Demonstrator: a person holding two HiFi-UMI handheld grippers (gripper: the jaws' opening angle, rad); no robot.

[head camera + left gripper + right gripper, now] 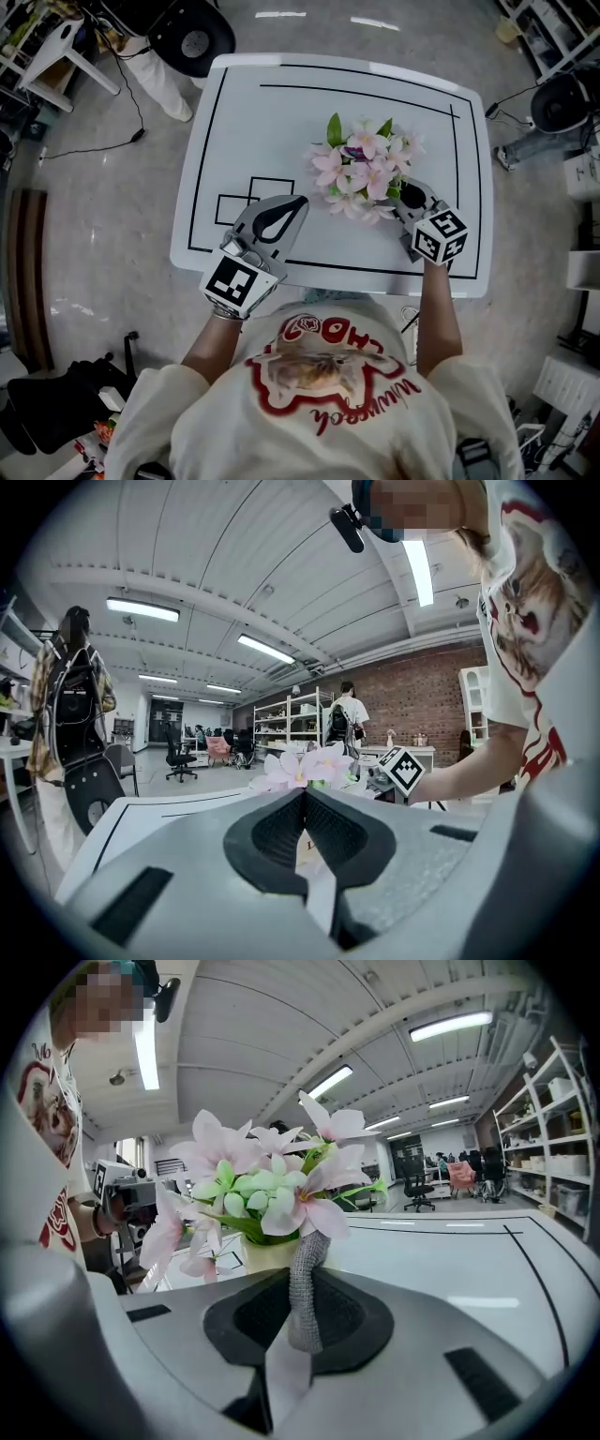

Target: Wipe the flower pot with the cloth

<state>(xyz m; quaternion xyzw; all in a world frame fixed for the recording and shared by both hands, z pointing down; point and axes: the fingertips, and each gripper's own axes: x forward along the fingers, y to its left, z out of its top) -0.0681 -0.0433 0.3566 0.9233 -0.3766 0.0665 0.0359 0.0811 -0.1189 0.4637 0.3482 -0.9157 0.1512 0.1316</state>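
My right gripper (406, 197) clamped on grey cloth (303, 1297), strip sticking up between jaw tips. Flower pot (265, 1255) just ahead of it, slightly left; contact with cloth unclear. My left gripper (303, 797) jaws together, empty; pot ahead-right of it, apart, on white table (281, 122).

Cream short-sleeve T-shirt (216, 422), red lettering, cat print.

Open-plan lab-office: brick wall (422, 686), storage shelves (292, 716), office chairs (178, 754), ceiling strip lights (142, 609).
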